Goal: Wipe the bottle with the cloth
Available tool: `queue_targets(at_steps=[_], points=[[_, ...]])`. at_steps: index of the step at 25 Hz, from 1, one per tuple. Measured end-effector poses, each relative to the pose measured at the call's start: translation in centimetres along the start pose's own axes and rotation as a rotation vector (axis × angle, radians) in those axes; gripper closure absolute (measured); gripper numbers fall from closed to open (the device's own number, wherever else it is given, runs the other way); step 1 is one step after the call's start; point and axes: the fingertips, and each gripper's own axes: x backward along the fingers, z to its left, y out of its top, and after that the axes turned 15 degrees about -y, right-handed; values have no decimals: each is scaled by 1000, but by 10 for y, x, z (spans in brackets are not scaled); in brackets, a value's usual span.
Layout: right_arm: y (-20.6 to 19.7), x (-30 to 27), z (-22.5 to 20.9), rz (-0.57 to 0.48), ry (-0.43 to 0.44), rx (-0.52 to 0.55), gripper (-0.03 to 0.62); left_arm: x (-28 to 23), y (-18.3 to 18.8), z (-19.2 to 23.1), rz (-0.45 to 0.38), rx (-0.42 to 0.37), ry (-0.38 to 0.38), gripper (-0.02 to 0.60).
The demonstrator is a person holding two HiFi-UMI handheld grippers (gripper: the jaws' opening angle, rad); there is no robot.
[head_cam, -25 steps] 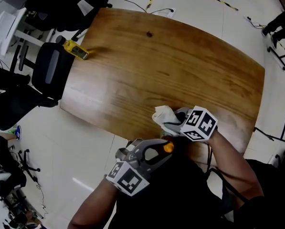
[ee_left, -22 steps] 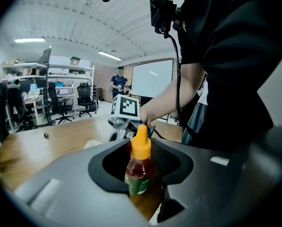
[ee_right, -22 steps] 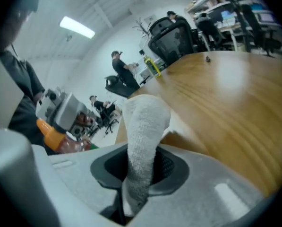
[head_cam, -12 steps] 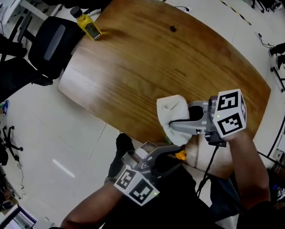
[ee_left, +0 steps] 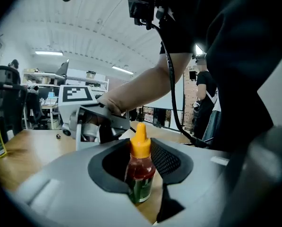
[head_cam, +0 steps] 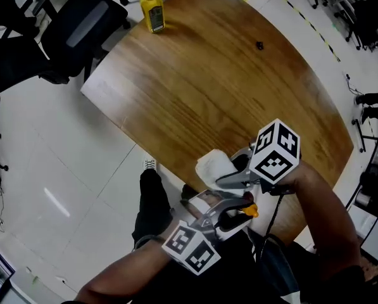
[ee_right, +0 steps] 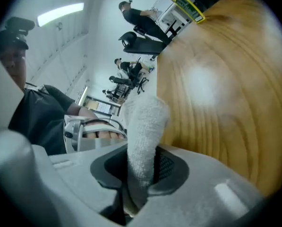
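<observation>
A small bottle (ee_left: 140,170) of red sauce with an orange spout cap and a green label stands upright between the jaws of my left gripper (ee_left: 141,176), which is shut on its body. In the head view the left gripper (head_cam: 235,209) sits low, just off the near edge of the wooden table (head_cam: 207,87), and the bottle's orange cap (head_cam: 250,212) shows. My right gripper (head_cam: 225,177) is shut on a white cloth (head_cam: 213,167), held just above the bottle. The cloth (ee_right: 143,131) sticks up from the right gripper (ee_right: 141,171).
A yellow bottle (head_cam: 152,11) stands at the table's far corner next to a black office chair (head_cam: 87,24). A small dark object (head_cam: 259,45) lies on the far side of the table. White floor surrounds the table; desks and people stand in the background.
The head view has swung, so the table sits differently in frame. Both grippers keep their holds, and the cloth stays close above the bottle near the table's near edge.
</observation>
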Motion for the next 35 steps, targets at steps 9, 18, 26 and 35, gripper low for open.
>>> queue_targets(at_steps=[9, 18, 26, 35], points=[[-20, -38, -23, 97, -154, 177, 522, 6, -4, 0, -16, -2, 2, 428], [-21, -57, -42, 82, -256, 248, 519, 7, -8, 0, 3, -3, -6, 428], [0, 49, -60, -653, -384, -150, 519, 13, -18, 0, 35, 18, -128, 426], [-92, 105, -11, -929, -551, -357, 519, 11, -35, 4, 228, -34, -202, 383]])
